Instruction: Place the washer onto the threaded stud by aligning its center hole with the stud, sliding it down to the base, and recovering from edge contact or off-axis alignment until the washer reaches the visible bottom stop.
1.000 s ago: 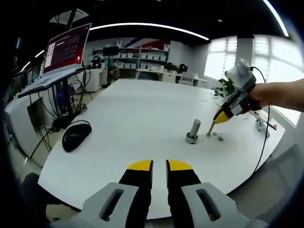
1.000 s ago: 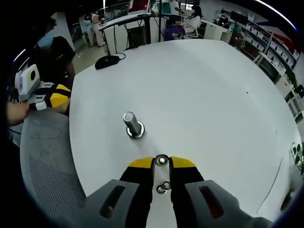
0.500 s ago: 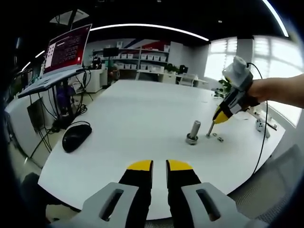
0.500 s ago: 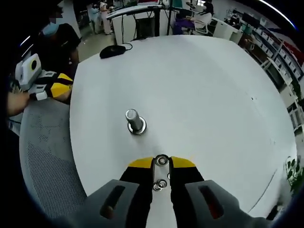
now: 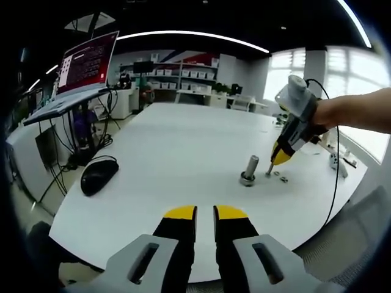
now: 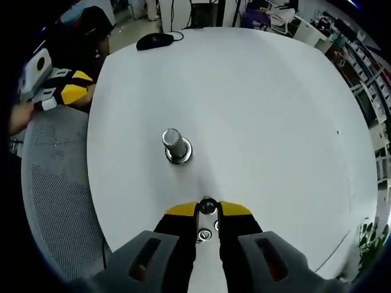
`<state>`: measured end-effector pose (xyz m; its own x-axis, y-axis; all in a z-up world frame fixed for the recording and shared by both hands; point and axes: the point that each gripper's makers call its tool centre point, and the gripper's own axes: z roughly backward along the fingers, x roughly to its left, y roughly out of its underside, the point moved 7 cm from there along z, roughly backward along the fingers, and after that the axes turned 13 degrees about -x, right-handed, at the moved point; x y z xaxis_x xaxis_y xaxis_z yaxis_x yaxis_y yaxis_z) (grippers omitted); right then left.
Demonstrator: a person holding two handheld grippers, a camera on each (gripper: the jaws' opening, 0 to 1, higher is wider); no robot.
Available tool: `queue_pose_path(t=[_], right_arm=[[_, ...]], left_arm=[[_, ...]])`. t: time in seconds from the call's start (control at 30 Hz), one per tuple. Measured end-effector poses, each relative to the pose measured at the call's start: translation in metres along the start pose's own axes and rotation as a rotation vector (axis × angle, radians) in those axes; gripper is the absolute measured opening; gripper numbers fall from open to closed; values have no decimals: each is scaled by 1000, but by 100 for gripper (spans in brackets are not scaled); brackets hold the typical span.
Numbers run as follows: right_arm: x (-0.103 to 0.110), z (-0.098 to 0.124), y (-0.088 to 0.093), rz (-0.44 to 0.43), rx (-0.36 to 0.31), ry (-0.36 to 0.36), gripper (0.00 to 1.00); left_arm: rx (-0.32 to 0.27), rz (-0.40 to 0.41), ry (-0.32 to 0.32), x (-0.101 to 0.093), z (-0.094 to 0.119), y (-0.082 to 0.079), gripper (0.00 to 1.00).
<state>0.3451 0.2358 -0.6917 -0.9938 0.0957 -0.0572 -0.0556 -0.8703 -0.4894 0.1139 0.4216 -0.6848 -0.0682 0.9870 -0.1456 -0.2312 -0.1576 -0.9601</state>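
The threaded stud (image 5: 250, 165) stands upright on its round base in the middle of the white table (image 5: 171, 146). In the right gripper view the stud (image 6: 174, 141) is ahead and a little left of my right gripper (image 6: 208, 209). That gripper is shut on a small metal washer (image 6: 208, 204) at its yellow tips. Seen from the left gripper view, the right gripper (image 5: 269, 173) points steeply down just right of the stud, with its tip near the table. My left gripper (image 5: 205, 212) stays back at the near table edge, jaws together with nothing between them.
Loose washers (image 5: 280, 177) lie on the table right of the stud; the same washers (image 6: 203, 233) show between the right jaws. A black mouse (image 5: 98, 174) lies at the left. A raised laptop (image 5: 85, 67) is beyond it. A mesh chair (image 6: 55, 183) stands by the table edge.
My right gripper has tipped more upright and swung closer to the stud, keeping the washer. The left gripper has not moved.
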Motion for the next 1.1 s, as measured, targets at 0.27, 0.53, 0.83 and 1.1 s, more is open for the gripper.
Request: queue_pose_path(t=[0.27,0.53,0.83,1.1], right_arm=[[-1,-11,7,-15,21,-14,14],[3,-23,13,-29,41,-33,14],[14,-27,20,-34,58,-59,14],[16,-24,22,-43,51,-57,21]], left_arm=[[2,0,1,0,0,0,8],[-2,1,4,1,0,0,8],[0,2,2,1,0,1,8],[3,2,3,1,0,1,8]])
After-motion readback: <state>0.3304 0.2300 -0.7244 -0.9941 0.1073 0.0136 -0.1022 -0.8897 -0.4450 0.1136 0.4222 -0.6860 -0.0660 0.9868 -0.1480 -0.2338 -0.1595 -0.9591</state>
